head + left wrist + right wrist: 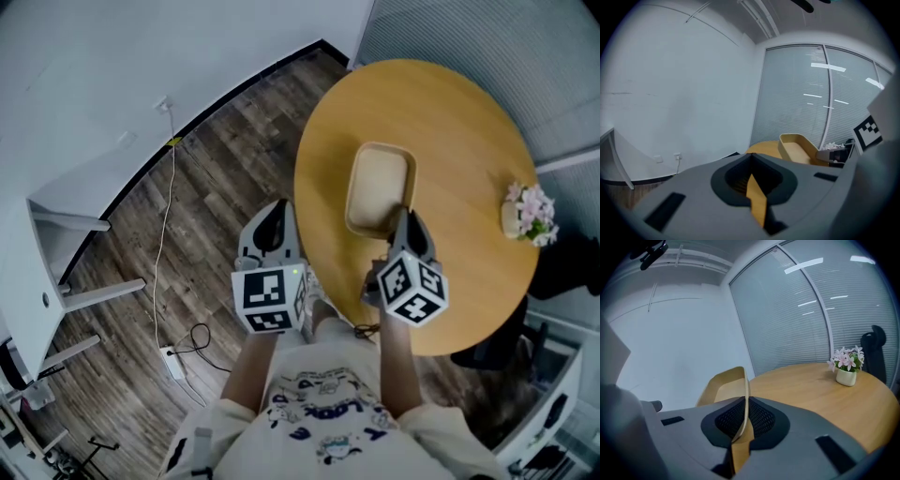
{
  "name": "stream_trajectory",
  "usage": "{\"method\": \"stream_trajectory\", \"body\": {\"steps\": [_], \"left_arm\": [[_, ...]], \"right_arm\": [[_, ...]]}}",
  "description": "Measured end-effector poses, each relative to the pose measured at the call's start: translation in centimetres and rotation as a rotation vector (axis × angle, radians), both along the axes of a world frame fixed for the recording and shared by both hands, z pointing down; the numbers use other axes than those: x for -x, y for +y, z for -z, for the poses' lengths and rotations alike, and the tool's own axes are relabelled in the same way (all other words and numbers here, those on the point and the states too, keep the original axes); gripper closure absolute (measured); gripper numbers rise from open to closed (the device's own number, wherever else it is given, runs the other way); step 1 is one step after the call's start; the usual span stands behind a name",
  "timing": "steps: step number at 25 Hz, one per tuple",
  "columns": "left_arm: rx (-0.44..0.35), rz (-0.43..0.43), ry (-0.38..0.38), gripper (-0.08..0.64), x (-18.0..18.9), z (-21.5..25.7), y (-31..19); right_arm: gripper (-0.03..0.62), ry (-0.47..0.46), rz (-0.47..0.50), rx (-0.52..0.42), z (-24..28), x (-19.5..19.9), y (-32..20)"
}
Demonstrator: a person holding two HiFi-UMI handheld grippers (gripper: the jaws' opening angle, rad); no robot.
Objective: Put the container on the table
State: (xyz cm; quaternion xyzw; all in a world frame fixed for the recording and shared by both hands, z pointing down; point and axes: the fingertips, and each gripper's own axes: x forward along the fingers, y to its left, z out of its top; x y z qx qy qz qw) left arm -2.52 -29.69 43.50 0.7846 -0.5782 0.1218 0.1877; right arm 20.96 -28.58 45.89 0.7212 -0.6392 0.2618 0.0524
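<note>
A tan oblong container [380,187] is over the near middle of the round wooden table [459,112]. I cannot tell whether its base touches the top. My right gripper [403,225] is shut on the container's near rim; in the right gripper view the thin wall [736,385] runs straight in between the jaws [742,425]. My left gripper [274,225] hangs over the floor just left of the table's edge. Its jaws [752,180] are shut with nothing in them. The left gripper view shows the container [797,147] to the right, ahead.
A small white pot of pink flowers [527,214] [847,367] stands near the table's right edge. A white cable and power strip [173,361] lie on the wooden floor at left, by white furniture legs [98,292]. A dark chair [562,262] is behind the table at right.
</note>
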Motion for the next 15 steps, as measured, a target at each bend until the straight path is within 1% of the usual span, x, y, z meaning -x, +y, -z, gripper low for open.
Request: {"method": "stream_trajectory", "body": {"steps": [6, 10, 15], "left_arm": [[0.066, -0.015, -0.016, 0.557, -1.1, -2.6, -1.2], [0.082, -0.014, -0.026, 0.557, -2.0, -4.1, -2.4], [0.130, -0.017, -0.032, 0.557, -2.4, -6.0, -2.4]], "right_arm": [[0.572, -0.007, 0.005, 0.054, -2.5, -0.8, -1.6], [0.572, -0.018, 0.010, 0.092, -4.5, -1.5, -2.6], [0.572, -0.025, 0.016, 0.144, -6.6, -1.7, -2.7]]}}
